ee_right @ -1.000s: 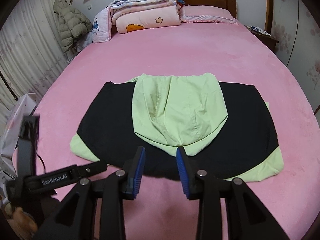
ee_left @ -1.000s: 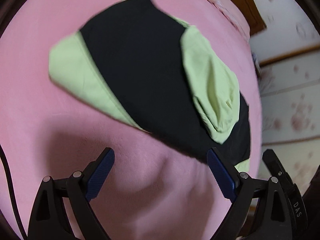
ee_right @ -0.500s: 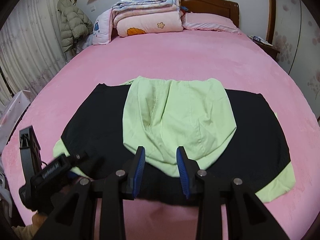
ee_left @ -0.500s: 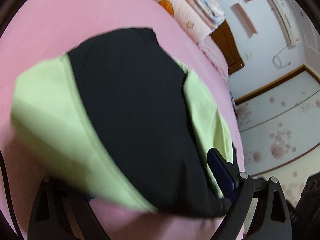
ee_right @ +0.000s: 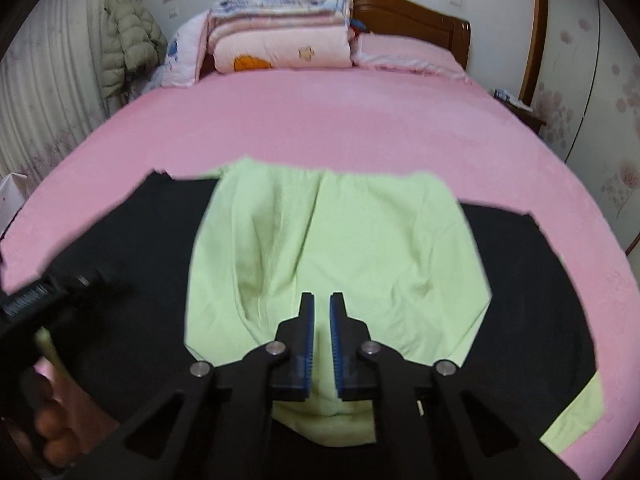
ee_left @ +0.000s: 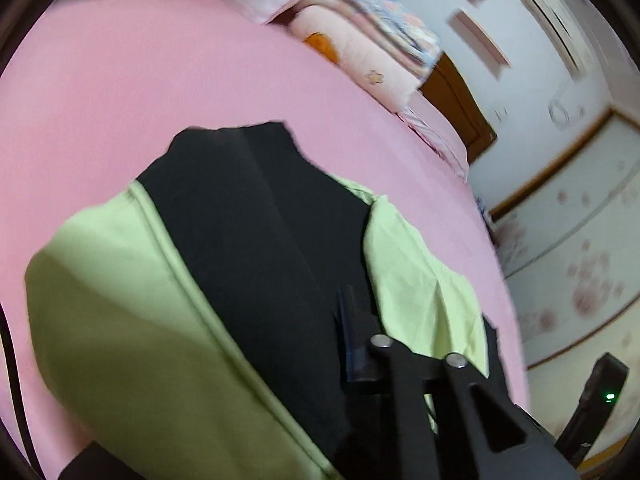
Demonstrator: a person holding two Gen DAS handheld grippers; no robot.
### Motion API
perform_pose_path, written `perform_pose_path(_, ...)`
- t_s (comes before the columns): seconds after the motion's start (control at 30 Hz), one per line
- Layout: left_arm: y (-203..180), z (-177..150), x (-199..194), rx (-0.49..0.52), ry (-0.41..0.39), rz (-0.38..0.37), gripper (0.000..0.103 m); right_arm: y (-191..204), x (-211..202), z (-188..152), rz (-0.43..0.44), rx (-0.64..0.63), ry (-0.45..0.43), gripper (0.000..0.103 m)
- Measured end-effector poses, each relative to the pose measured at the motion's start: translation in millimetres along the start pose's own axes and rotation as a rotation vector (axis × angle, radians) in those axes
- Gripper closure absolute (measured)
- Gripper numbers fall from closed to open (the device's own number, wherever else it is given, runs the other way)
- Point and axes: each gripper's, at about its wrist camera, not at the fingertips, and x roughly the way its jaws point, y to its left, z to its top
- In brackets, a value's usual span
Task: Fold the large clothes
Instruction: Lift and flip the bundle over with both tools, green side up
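Note:
A black garment (ee_left: 260,240) with light green side panels (ee_left: 120,320) and a light green hood (ee_right: 340,240) lies spread on the pink bed (ee_right: 320,120). My left gripper (ee_left: 340,304) is at its near left edge. Its jaws are closing on the cloth: one blue finger (ee_left: 352,340) shows against the black fabric and the other is hidden under it. My right gripper (ee_right: 321,312) points down at the lower part of the hood. Its jaws are closing to a narrow slit with green hood cloth between the pads. A hand (ee_right: 52,420) holds the left gripper.
Folded quilts (ee_right: 280,36) and a pink pillow (ee_right: 404,52) lie against the wooden headboard (ee_right: 412,20) at the far end. A puffy coat (ee_right: 128,48) hangs by the curtain on the left. A nightstand (ee_right: 516,108) stands at the right. Bare pink sheet surrounds the garment.
The left gripper went from wide open over the bare sheet to the garment's edge and closed, with cloth now covering one finger. The right gripper sank onto the hood and its jaws narrowed.

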Motion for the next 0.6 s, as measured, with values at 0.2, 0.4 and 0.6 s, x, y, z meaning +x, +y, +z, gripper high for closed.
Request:
perform_pose_path(0.2,-49,1,-19,0.195,-0.077,-0.017,0.098,-8,17,-31,0.020,0.030,0.082,0.102)
perform_pose_path(0.4,-118,-7,-34,0.410,-0.131,-0.131,0.098,-32,15,-43,0.120,0.134,0.074,0.103)
perform_pose_path(0.6,-192,-34,-33,0.596,-0.112,-0.280,0.098,-65,17,-63,0.258,0.341,0.040,0.103)
